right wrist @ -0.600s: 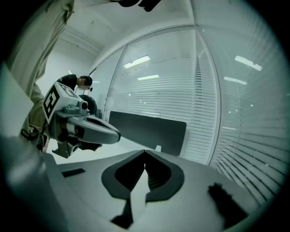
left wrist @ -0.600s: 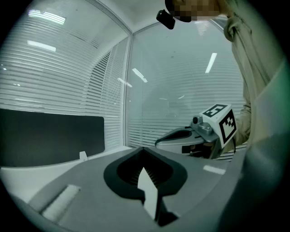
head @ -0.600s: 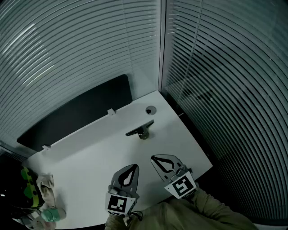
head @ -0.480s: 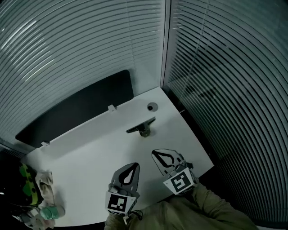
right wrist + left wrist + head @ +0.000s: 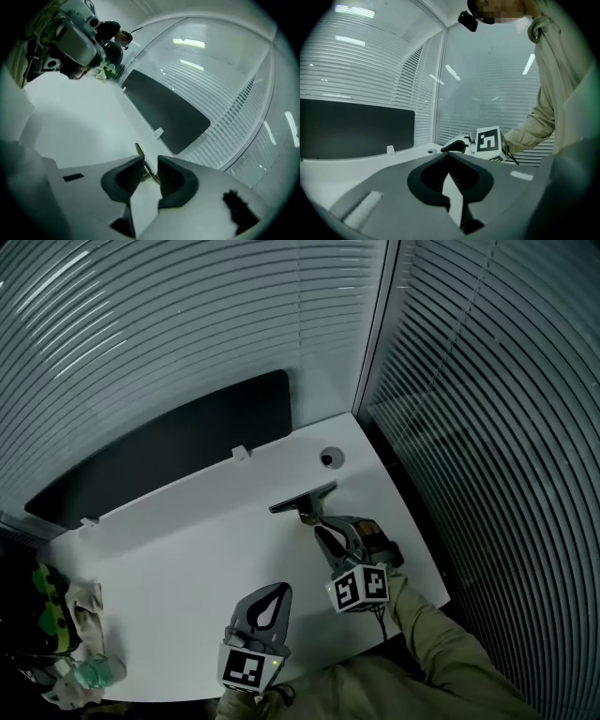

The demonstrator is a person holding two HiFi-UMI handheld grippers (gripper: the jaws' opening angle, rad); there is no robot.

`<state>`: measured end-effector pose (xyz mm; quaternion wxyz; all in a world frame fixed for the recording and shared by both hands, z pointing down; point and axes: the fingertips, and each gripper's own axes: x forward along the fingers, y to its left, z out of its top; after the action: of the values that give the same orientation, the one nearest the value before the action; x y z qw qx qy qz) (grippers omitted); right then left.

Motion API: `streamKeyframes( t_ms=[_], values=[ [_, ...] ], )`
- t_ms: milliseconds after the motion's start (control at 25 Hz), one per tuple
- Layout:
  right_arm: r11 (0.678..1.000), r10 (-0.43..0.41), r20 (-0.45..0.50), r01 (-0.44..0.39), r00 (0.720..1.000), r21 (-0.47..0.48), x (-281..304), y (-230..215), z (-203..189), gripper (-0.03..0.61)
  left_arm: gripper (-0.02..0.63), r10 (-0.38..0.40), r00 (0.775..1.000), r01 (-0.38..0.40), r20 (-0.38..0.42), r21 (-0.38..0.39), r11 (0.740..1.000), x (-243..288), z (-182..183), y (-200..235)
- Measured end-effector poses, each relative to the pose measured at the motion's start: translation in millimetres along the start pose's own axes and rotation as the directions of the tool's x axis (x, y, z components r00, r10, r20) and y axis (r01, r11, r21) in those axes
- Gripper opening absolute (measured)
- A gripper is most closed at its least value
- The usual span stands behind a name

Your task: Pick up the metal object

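Note:
The metal object [image 5: 302, 497], a dark flat bar on a small foot, stands on the white table [image 5: 187, 559] near its far right corner. My right gripper [image 5: 319, 529] has reached it from the near side. In the right gripper view the thin metal strip [image 5: 139, 151] runs into the narrow gap of the right gripper [image 5: 151, 161], close against the left jaw, with white table showing beside the other jaw. My left gripper [image 5: 280, 587] hovers over the table's near edge, shut and empty [image 5: 448, 154]; its view shows the right gripper's marker cube [image 5: 488, 141] ahead.
A black panel [image 5: 159, 460] stands along the table's far edge, with two small white clips [image 5: 240, 453] at its foot. A round hole [image 5: 330, 458] lies beyond the object. Slatted blinds close in the back and right. Cloth and green items [image 5: 80, 634] sit at the left end.
The right gripper has travelled forward across the table to the metal object, and its jaws now stand slightly apart around it. The left gripper has stayed put and shut.

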<state>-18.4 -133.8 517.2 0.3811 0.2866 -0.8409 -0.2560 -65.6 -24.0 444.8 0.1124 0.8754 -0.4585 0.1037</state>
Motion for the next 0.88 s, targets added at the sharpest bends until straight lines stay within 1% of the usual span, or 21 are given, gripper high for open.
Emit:
streamKeyframes(
  t_ms=[280, 520, 640, 720, 880],
  values=[
    [0.993, 0.054, -0.068, -0.06, 0.996, -0.097, 43, 7, -19, 0.092, 0.006, 0.035, 0.999, -0.035, -0.019, -0.026, 0.999, 3, -6, 11],
    [0.986, 0.068, -0.091, -0.081, 0.994, -0.147, 64, 7, -26, 0.101, 0.006, 0.043, 0.998, -0.045, -0.037, -0.038, 0.998, 4, -9, 14],
    [0.98, 0.058, -0.085, -0.073, 0.995, -0.185, 74, 7, -26, 0.101, 0.006, 0.047, 0.998, -0.049, -0.039, -0.039, 0.998, 4, -10, 15],
    [0.981, 0.046, -0.081, -0.06, 0.996, -0.185, 79, 7, -27, 0.1, 0.006, 0.051, 0.998, -0.053, -0.041, -0.041, 0.998, 3, -10, 15],
    [0.99, 0.043, -0.092, -0.055, 0.995, -0.131, 83, 6, -31, 0.087, 0.006, 0.056, 0.997, -0.058, -0.048, -0.044, 0.997, 0, -11, 15]
  ],
)
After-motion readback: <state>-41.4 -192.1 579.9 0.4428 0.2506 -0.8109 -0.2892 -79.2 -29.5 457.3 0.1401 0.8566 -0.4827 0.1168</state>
